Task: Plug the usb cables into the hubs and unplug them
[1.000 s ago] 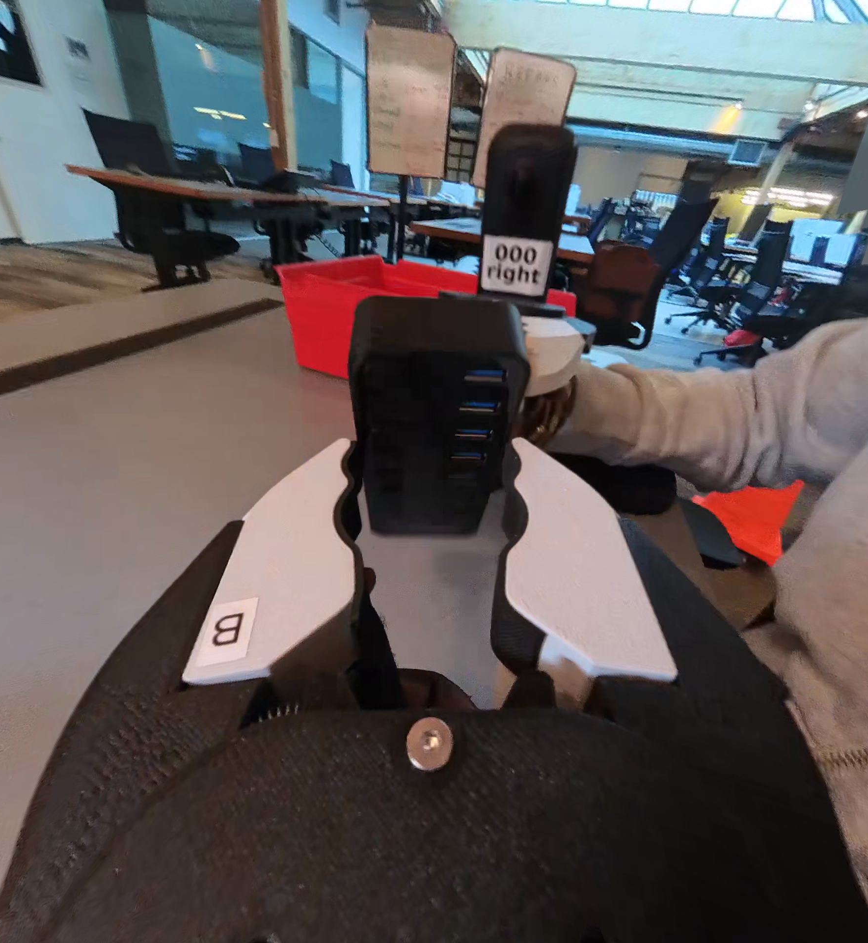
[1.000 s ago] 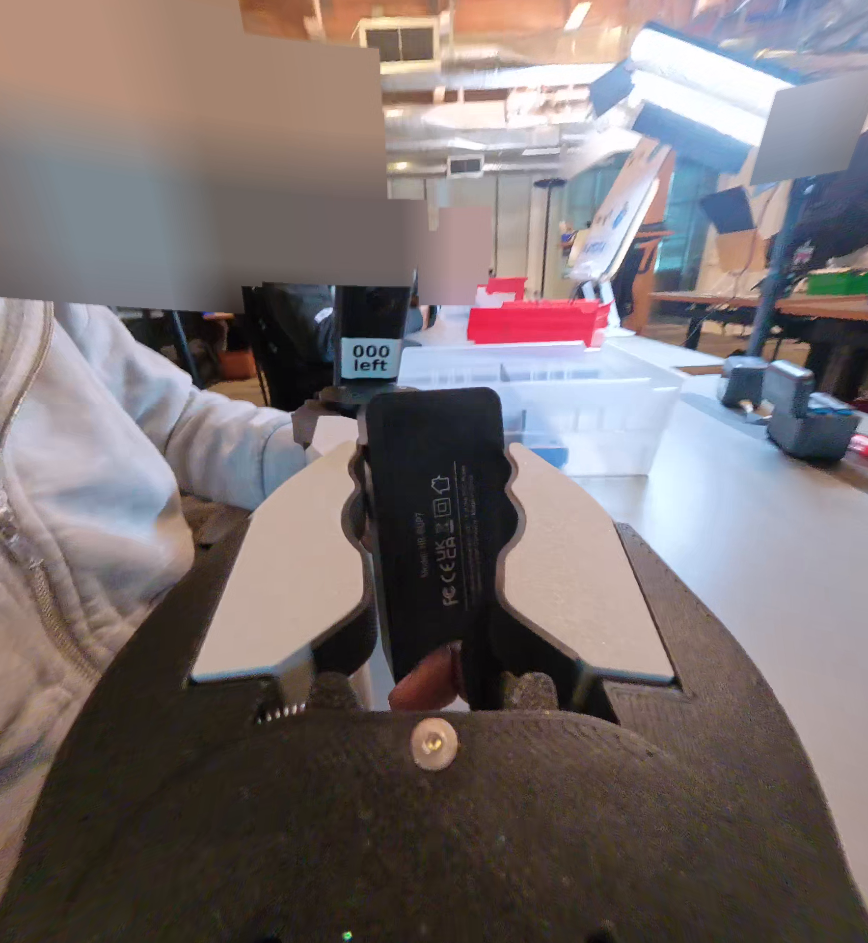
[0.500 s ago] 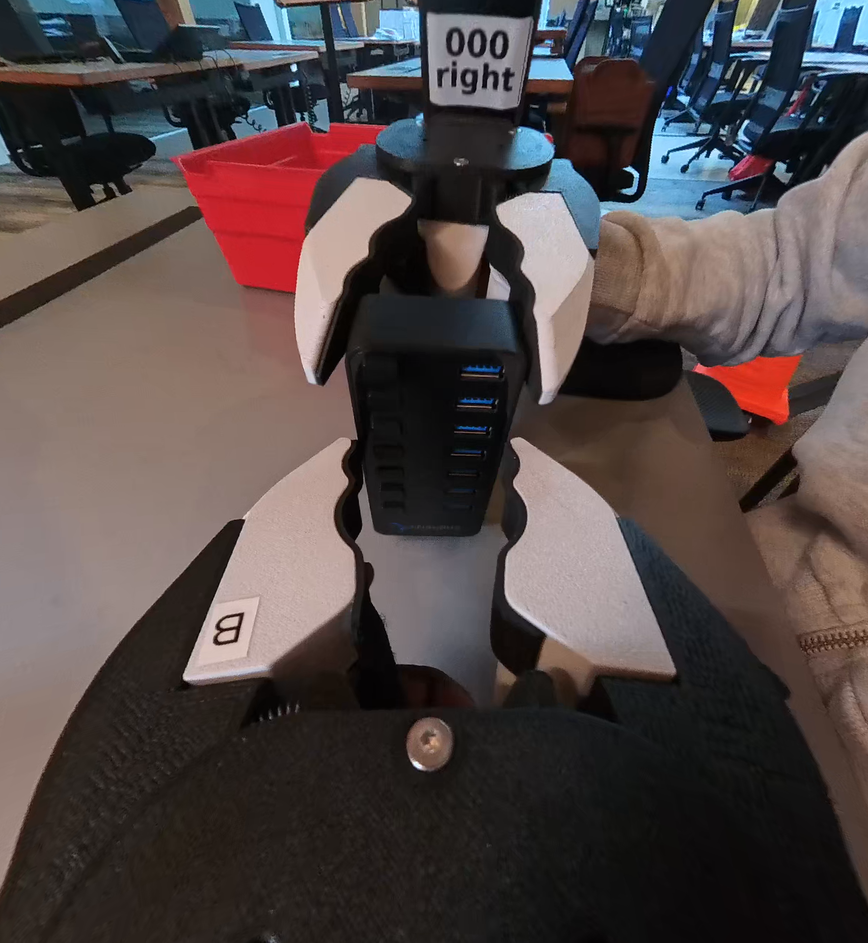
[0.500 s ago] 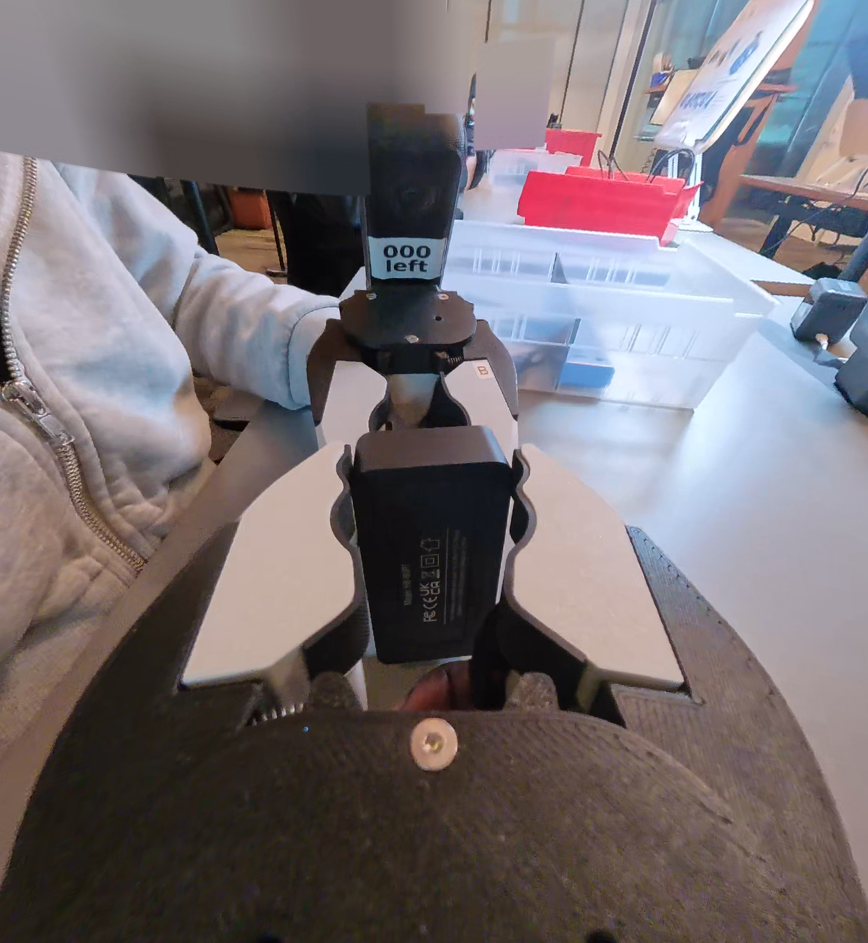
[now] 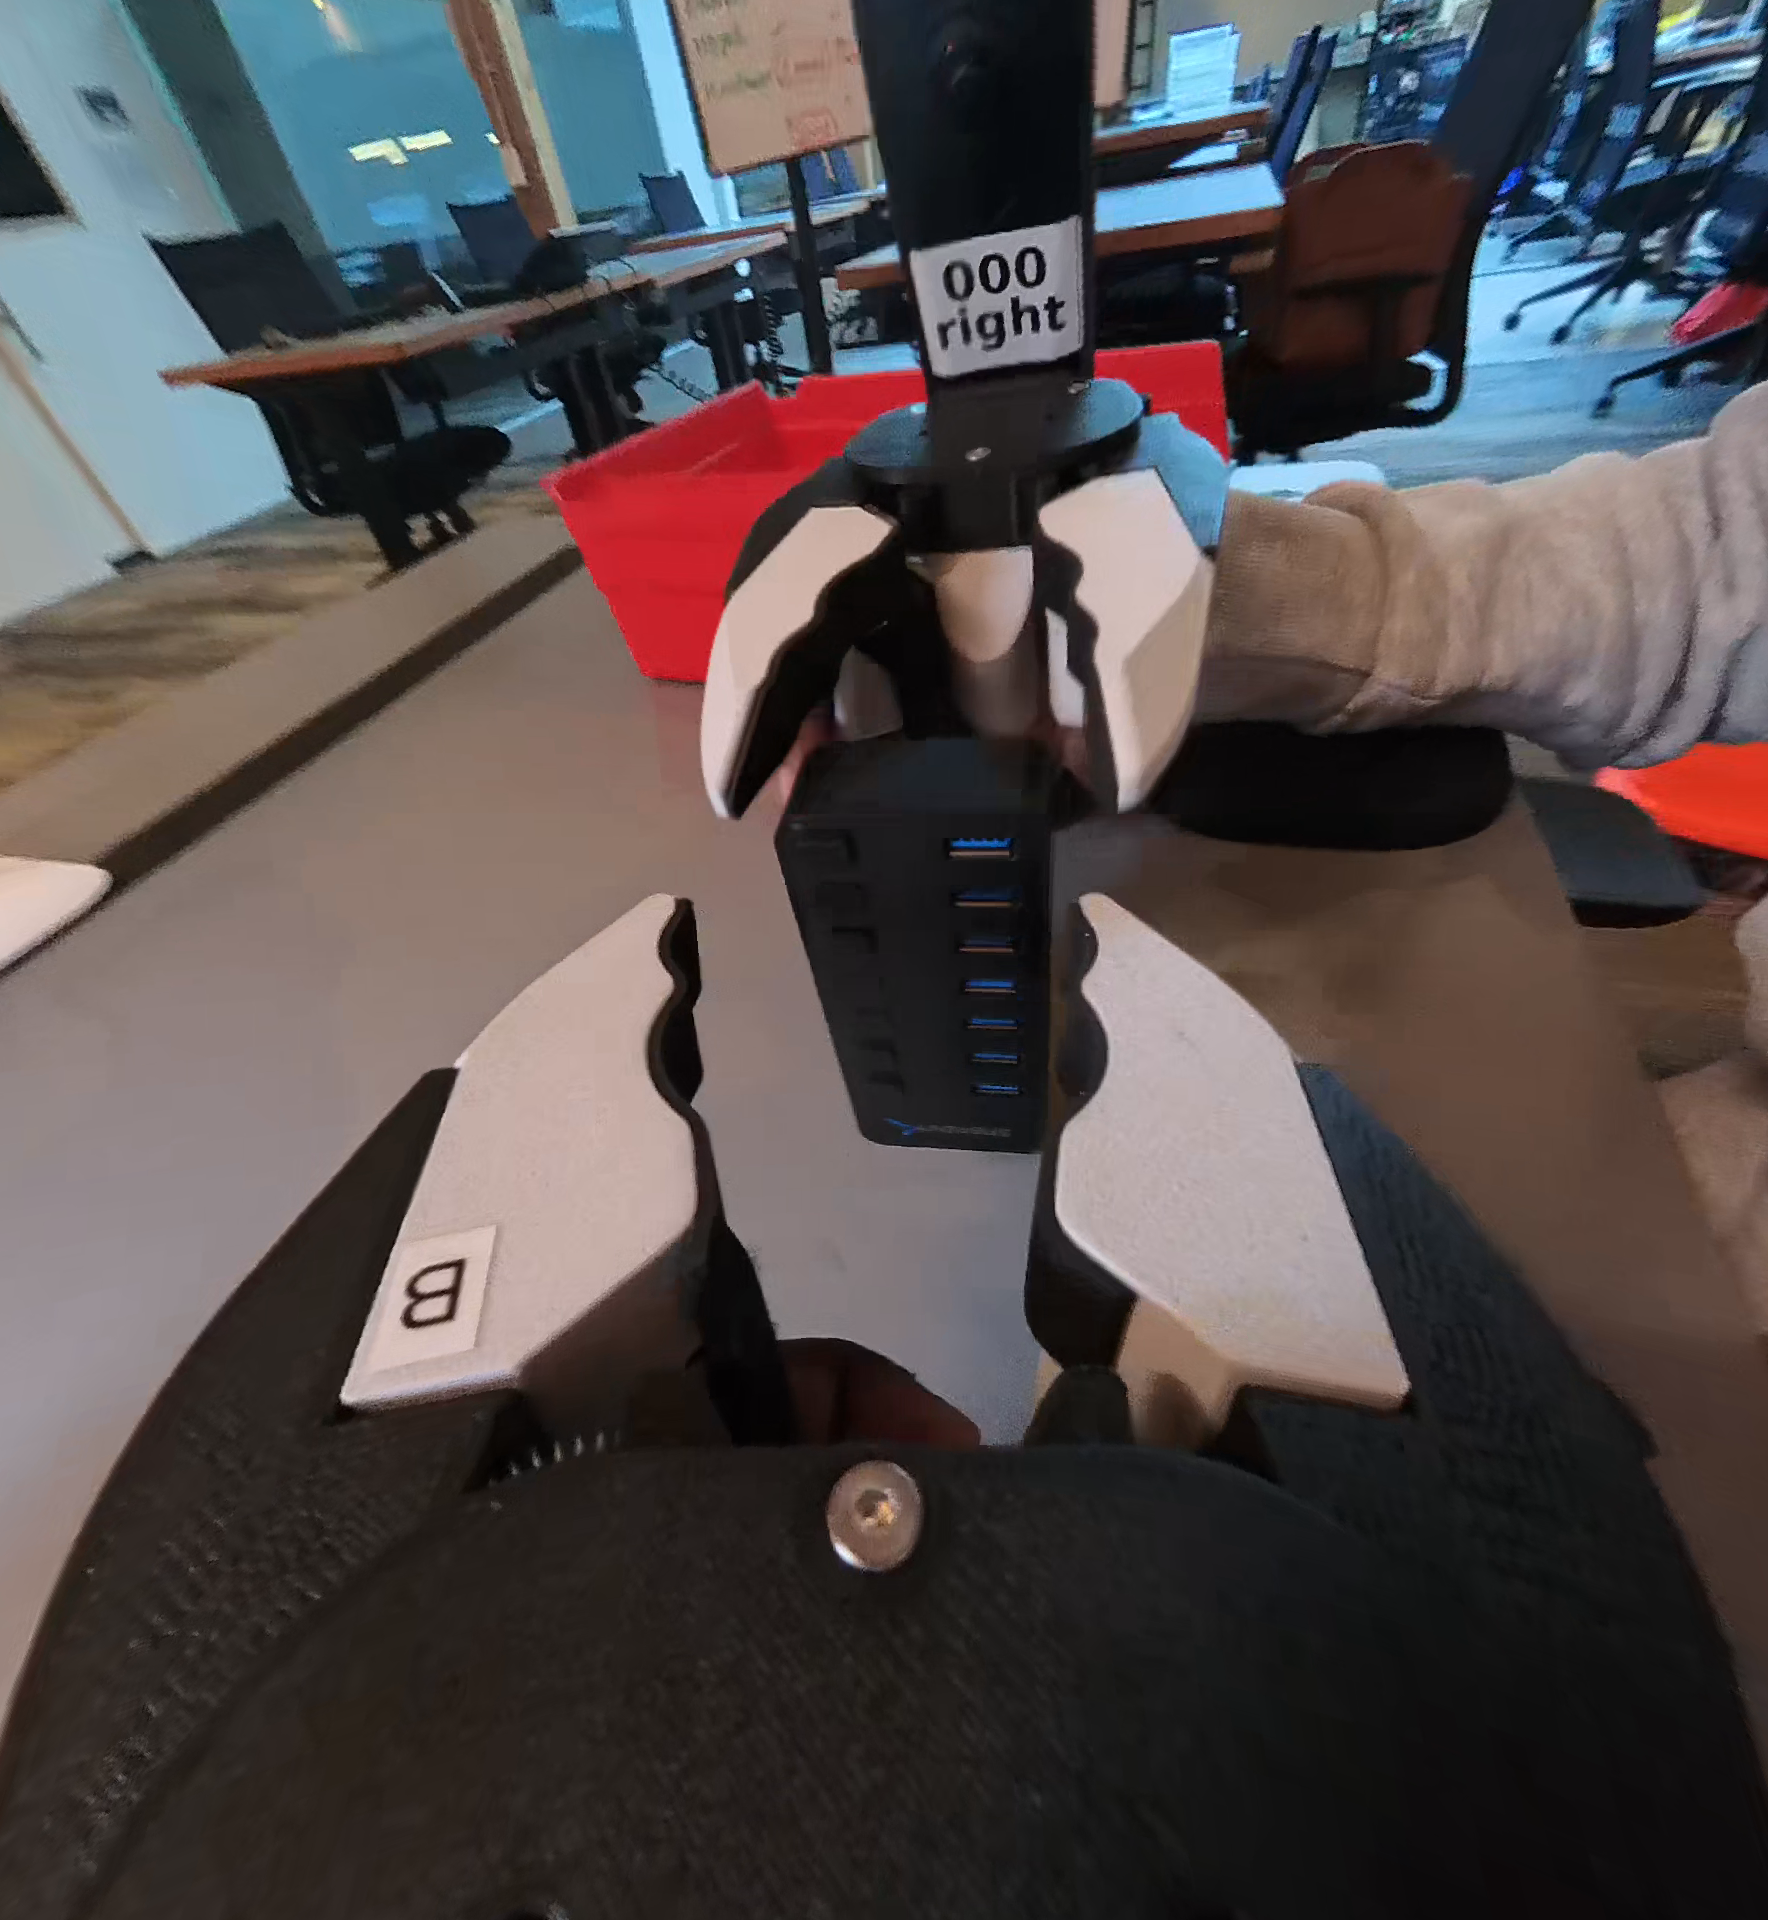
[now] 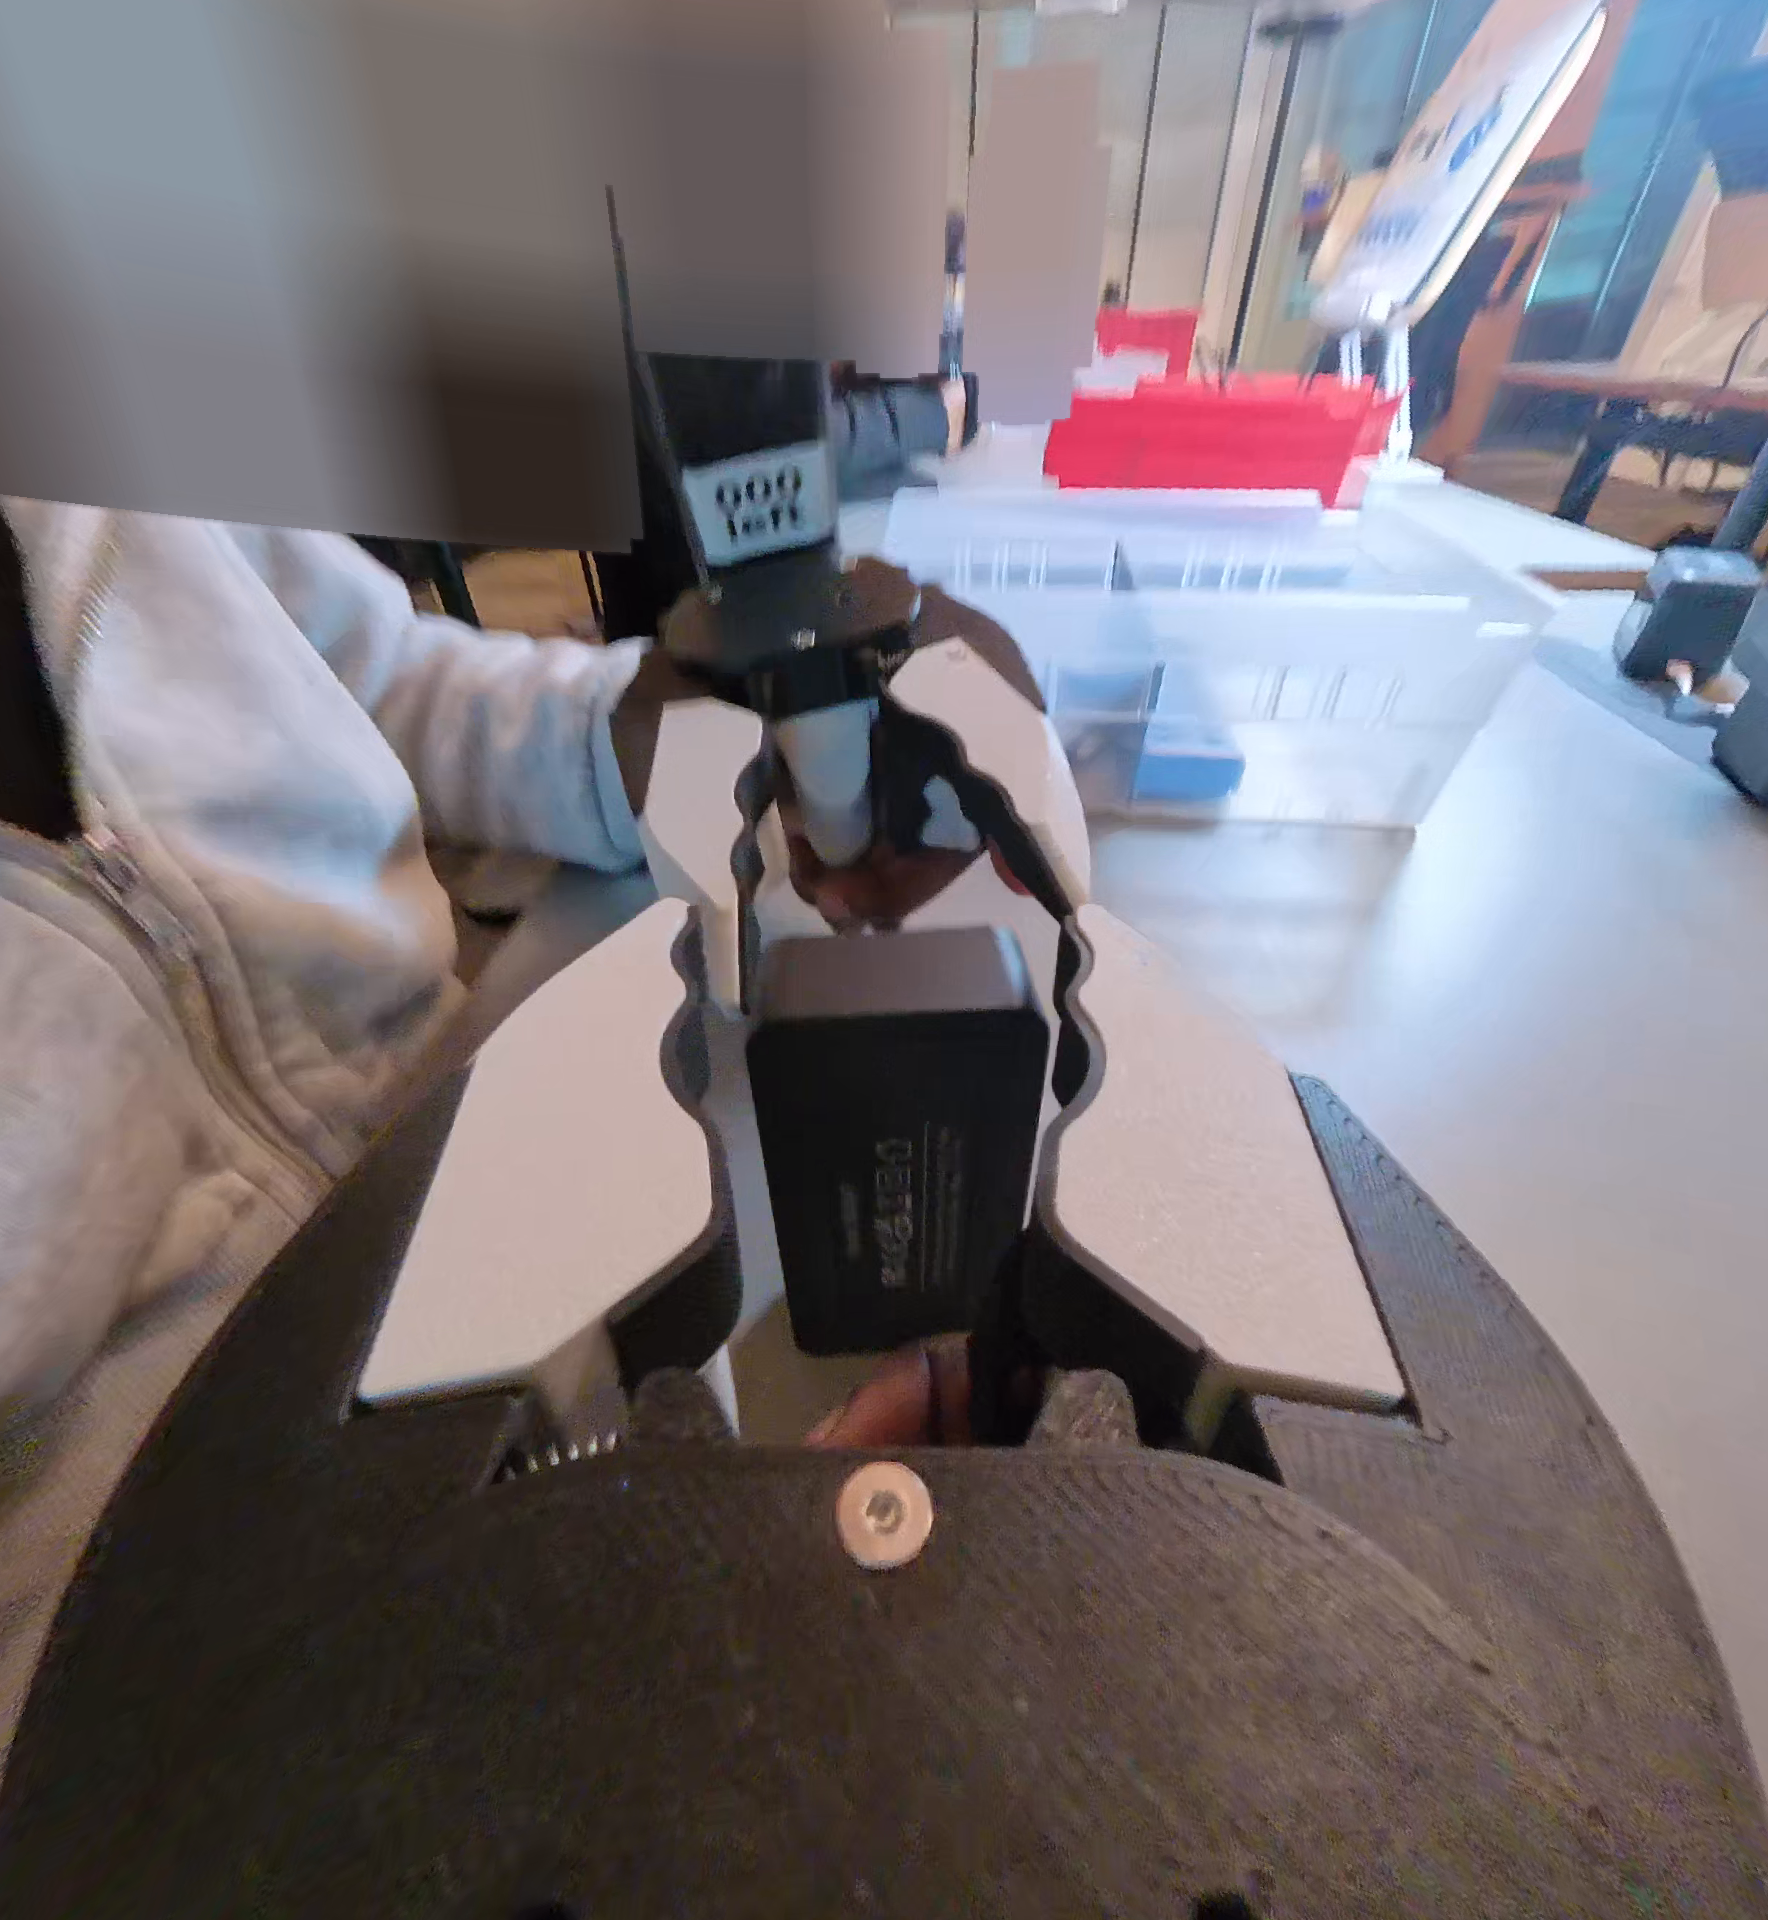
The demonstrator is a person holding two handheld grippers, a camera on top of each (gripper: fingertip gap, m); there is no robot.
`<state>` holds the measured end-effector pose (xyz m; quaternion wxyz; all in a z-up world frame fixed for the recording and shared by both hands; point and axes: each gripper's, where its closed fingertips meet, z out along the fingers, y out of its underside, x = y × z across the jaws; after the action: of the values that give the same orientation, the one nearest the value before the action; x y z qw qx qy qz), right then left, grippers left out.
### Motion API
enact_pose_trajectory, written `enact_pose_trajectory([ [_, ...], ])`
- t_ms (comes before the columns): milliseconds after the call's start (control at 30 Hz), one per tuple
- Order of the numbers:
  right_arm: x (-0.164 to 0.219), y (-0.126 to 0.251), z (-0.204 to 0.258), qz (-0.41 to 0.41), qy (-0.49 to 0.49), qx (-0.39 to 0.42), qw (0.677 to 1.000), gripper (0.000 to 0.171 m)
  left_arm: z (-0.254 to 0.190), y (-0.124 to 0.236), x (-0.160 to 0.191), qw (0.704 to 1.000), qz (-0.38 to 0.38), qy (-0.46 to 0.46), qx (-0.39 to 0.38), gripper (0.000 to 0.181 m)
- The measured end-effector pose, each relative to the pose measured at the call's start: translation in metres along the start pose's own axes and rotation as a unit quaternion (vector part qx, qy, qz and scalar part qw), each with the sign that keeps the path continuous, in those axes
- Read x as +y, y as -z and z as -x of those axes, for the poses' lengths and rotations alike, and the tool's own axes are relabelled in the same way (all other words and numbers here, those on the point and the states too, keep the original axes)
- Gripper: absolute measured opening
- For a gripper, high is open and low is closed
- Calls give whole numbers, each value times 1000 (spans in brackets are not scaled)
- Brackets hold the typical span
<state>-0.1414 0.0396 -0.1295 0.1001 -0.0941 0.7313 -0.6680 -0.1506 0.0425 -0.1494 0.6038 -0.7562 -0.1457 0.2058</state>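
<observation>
The black usb hub [image 5: 916,966] stands on end above the grey bench [image 5: 236,1039], its column of blue ports facing the left wrist view. The right gripper [image 5: 927,790] pinches its far end between white fingers [image 5: 766,665]. The left gripper [image 5: 885,1023] has its fingers spread, the hub between them with a gap on each side. A red bin [image 5: 672,540] sits behind, and a clear plastic bin [image 6: 1275,665] shows in the right wrist view.

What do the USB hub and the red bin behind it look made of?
USB hub: probably matte black plastic, judging by its dull, even faces and rounded moulded corners; blue inserts sit in its ports. Red bin: likely smooth moulded plastic, with uniform colour and thin, straight walls.
</observation>
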Motion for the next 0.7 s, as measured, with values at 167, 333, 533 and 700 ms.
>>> enact_pose_trajectory([
  [167,-32,19,-13,-111,-35,24,993,66,-5,36,-45,997,-73,-7,-25,69],
  [333,-42,26,-20,-151,-53,34,986,64,36,140,-77,979,-53,6,-197,58],
  [533,-38,19,-18,-136,-45,33,989,63,123,295,57,828,331,163,-422,55],
  [700,-36,18,-20,-133,-45,40,989,62,153,322,130,763,472,165,-409,50],
])
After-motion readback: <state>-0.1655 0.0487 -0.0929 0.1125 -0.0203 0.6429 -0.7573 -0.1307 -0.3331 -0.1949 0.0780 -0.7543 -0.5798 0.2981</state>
